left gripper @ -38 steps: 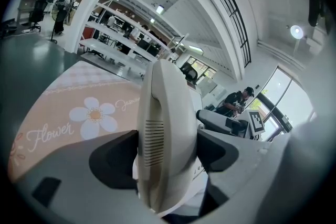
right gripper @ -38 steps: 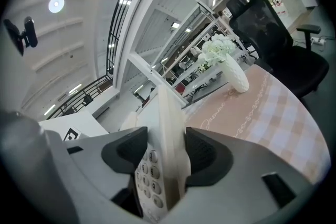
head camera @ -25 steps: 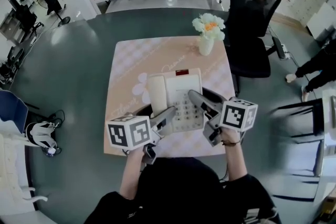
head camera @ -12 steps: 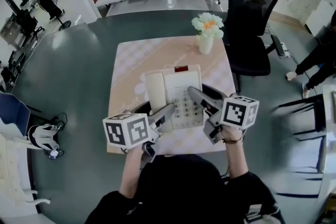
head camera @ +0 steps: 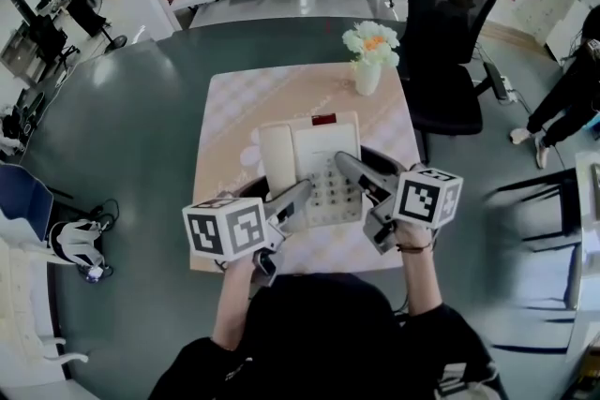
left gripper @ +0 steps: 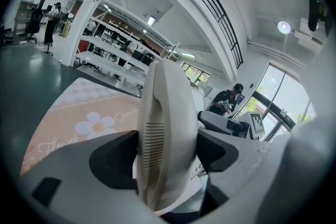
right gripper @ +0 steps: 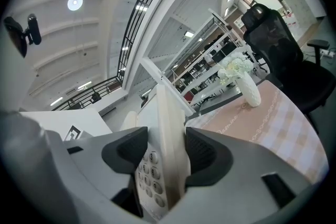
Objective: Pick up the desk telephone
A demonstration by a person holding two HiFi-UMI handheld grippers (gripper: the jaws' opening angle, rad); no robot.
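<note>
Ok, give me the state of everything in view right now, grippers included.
desk telephone: held at both sides, handset in place on it; off the table or not, unclear.
left gripper: shut on the telephone's handset side.
right gripper: shut on its keypad-side edge.
vase: upright on the table, flowers in it.
office chair: unoccupied.

Cream desk telephone point(head camera: 314, 145), handset point(head camera: 277, 159) docked on its left, keypad point(head camera: 328, 198) up, mid pink tablecloth point(head camera: 234, 108).

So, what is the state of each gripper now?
Left gripper: shut on the white plastic desk telephone.
Right gripper: shut on the same telephone.
</note>
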